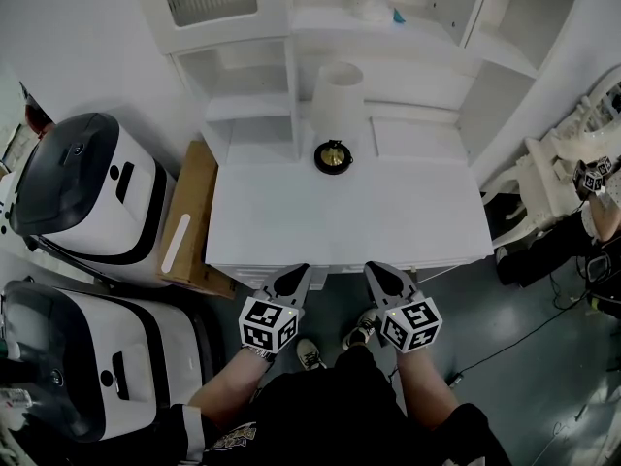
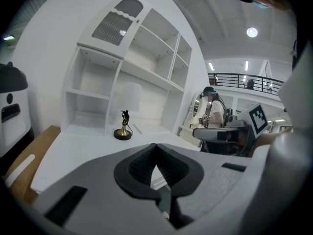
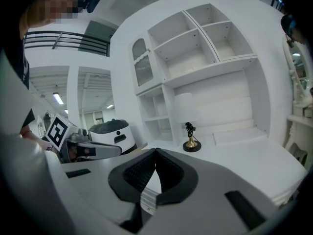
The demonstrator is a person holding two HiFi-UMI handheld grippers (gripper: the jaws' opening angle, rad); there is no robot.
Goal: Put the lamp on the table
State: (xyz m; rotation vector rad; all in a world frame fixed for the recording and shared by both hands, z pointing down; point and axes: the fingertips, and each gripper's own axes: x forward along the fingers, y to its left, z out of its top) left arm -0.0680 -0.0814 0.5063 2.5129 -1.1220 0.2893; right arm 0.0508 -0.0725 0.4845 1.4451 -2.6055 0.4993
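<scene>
Head view: lamp (image 1: 335, 115) on table (image 1: 340, 223), cardboard (image 1: 189, 212), machines (image 1: 87, 187) at left

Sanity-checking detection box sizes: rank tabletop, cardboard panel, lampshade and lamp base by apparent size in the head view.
Largest to smallest:
1. tabletop
2. cardboard panel
3. lampshade
4. lamp base
The gaps are clear, and no two look alike.

The head camera looks steeply down, and both gripper cameras look low across the table (image 2: 88, 148) at the far lamp (image 2: 122, 134) at twelve o'clock.
</scene>
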